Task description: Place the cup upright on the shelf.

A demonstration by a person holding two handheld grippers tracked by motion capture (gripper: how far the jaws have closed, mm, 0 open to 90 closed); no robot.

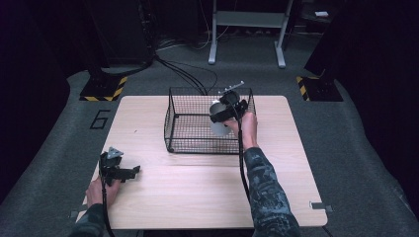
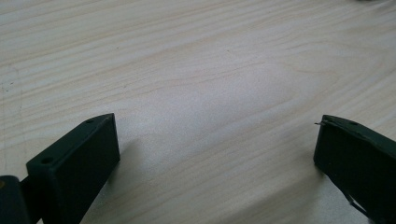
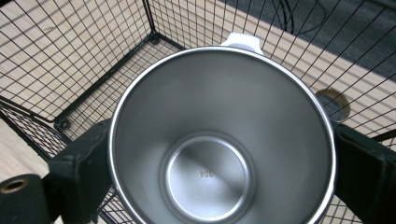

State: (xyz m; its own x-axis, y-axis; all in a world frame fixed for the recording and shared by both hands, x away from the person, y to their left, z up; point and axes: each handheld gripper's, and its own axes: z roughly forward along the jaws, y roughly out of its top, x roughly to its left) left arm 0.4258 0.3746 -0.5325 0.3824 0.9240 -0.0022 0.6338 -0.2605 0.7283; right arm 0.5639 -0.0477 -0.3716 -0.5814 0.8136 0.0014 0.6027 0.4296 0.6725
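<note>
Nearest the person, the left gripper [image 1: 118,170] is resting on the pale wooden desk [image 1: 197,197] at its front left corner, its jaws standing wide apart with nothing between them. Farther in, the right gripper [image 1: 225,111] is hanging over the black wire basket [image 1: 173,118], its jaws closing on the sides of a shiny steel cup with a white handle [image 3: 224,140], mouth towards the camera. Lowering it well probably means keeping it level and clear of the basket's walls.

steel cup [image 3: 219,154], empty, white handle, seemingly held upright inside the wire basket [image 1: 190,123].
</note>
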